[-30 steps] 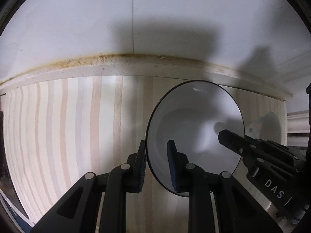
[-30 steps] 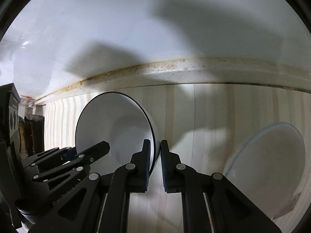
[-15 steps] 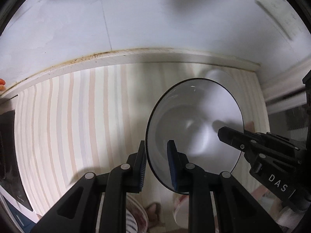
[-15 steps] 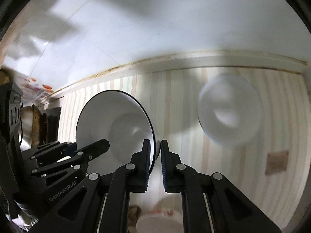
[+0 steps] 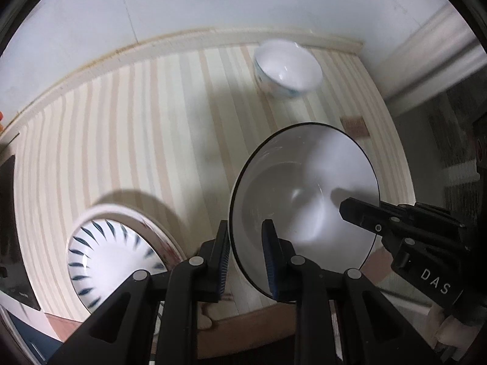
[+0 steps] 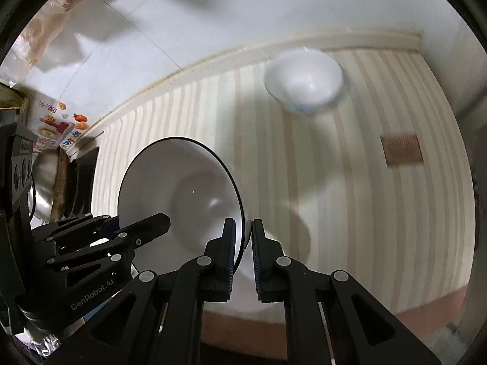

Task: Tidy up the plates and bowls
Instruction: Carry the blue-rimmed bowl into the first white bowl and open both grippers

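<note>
Both grippers hold one white bowl with a thin dark rim (image 5: 304, 200), lifted above the striped counter; it also shows in the right wrist view (image 6: 188, 194). My left gripper (image 5: 246, 255) is shut on its left rim. My right gripper (image 6: 243, 243) is shut on its right rim. A small white bowl with blue marks (image 5: 287, 71) stands at the back of the counter, also in the right wrist view (image 6: 304, 83). A white bowl with blue leaf strokes (image 5: 112, 258) sits on a plate at the front left.
The striped counter (image 5: 137, 140) meets a white tiled wall at the back. A brown patch (image 6: 401, 150) lies on the counter at right. A dark appliance (image 5: 9, 234) stands at the left edge. Metal cookware (image 6: 45, 182) stands at far left in the right wrist view.
Both grippers have lifted the dark-rimmed bowl up and back from the wall. More of the counter shows, with the small bowl farther away and the leaf-pattern bowl now in view.
</note>
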